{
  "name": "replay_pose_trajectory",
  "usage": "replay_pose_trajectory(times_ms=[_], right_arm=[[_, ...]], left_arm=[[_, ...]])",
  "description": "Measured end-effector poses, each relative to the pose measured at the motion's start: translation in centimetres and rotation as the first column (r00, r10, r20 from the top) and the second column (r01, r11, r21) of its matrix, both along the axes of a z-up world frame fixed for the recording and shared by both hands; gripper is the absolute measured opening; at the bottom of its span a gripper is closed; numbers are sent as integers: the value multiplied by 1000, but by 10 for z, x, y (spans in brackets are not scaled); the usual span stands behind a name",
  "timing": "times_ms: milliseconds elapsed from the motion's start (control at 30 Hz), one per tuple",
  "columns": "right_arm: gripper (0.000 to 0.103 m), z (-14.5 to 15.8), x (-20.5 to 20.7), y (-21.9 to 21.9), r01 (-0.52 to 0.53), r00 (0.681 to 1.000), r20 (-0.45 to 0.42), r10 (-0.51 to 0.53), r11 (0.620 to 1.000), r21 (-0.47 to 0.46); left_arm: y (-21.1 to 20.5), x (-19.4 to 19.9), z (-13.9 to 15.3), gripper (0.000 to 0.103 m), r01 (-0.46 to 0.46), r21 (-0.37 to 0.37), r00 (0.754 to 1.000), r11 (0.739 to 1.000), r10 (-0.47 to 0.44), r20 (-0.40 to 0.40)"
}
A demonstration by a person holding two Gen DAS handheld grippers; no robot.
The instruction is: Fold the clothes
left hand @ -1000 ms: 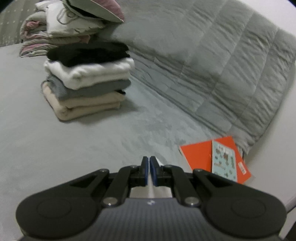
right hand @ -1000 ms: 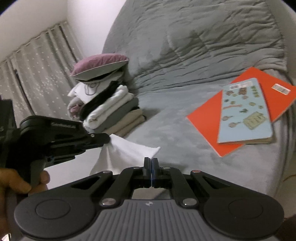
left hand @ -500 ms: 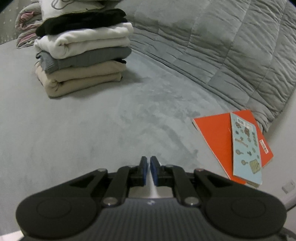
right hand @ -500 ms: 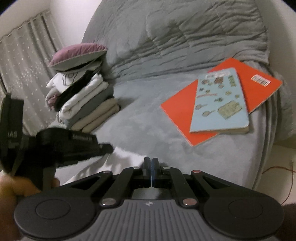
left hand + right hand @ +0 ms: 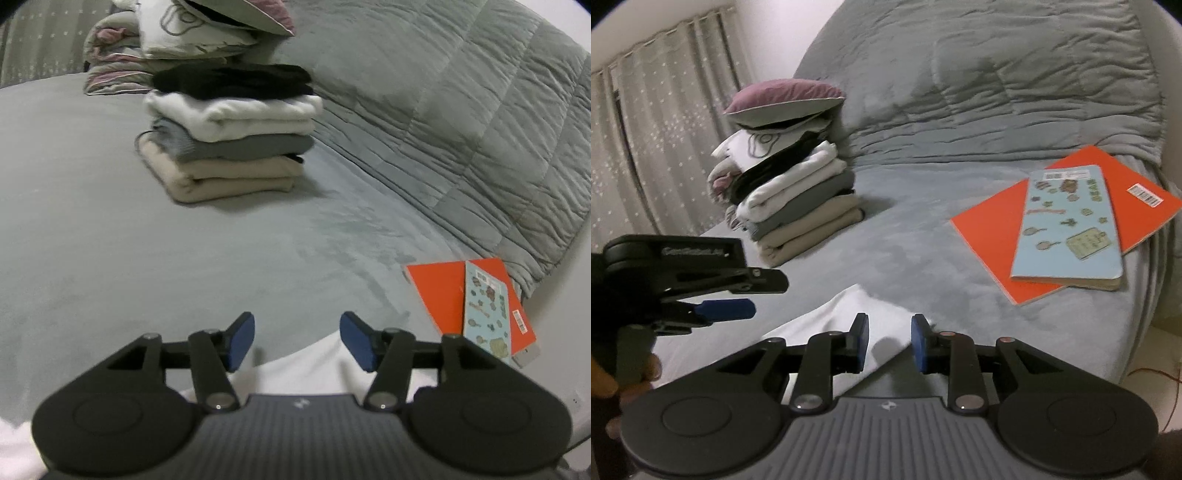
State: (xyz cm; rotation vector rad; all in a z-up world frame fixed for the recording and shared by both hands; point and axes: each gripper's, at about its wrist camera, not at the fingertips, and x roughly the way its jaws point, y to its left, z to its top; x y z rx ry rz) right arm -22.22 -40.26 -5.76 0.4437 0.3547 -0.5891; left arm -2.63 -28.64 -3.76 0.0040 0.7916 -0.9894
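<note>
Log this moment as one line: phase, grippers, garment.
phase: release | left gripper: just opened, empty | right gripper: just opened, empty | white garment: on bed

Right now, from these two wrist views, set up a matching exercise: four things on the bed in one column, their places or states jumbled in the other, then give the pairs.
Things:
1. white garment
2. pale blue notebook
3. black garment
4. left gripper

Places or states:
A. top of the folded stack
B. lying on the orange book
C. jaws apart, gripping nothing
D. flat on the grey bed, below both grippers

Pairs: 1-D, 2-B, 3-A, 4-C
</note>
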Motion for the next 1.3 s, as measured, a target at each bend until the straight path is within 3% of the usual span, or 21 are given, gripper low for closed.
replay_pose_trajectory(times_ms=[167, 500, 767, 900, 1067, 1300], right_arm=[[32, -1, 4, 9, -22, 1000, -5, 22, 1000, -15], [33, 5, 13, 26, -69, 997, -32, 68, 997, -27], [33, 11, 21, 56, -144, 988, -61, 143, 989, -17], [33, 12, 22, 74, -183, 980, -75, 183, 983, 8], [33, 11, 17, 87, -210, 973, -81, 217, 973, 96], [33, 6, 6, 95, -243, 963, -56, 265, 937, 250]], left_arm=[[31, -2, 4, 59, -30, 6, 999, 1000, 29, 15], [110, -14, 12, 61, -96, 29, 995, 995, 95, 29], [180, -20, 13, 62, -224, 74, 974, 972, 225, 0], [216, -20, 16, 65, -337, 113, 940, 935, 340, -7], [273, -26, 21, 67, -458, 83, 887, 885, 462, -30], [363, -40, 23, 72, -629, -18, 774, 777, 625, -101]])
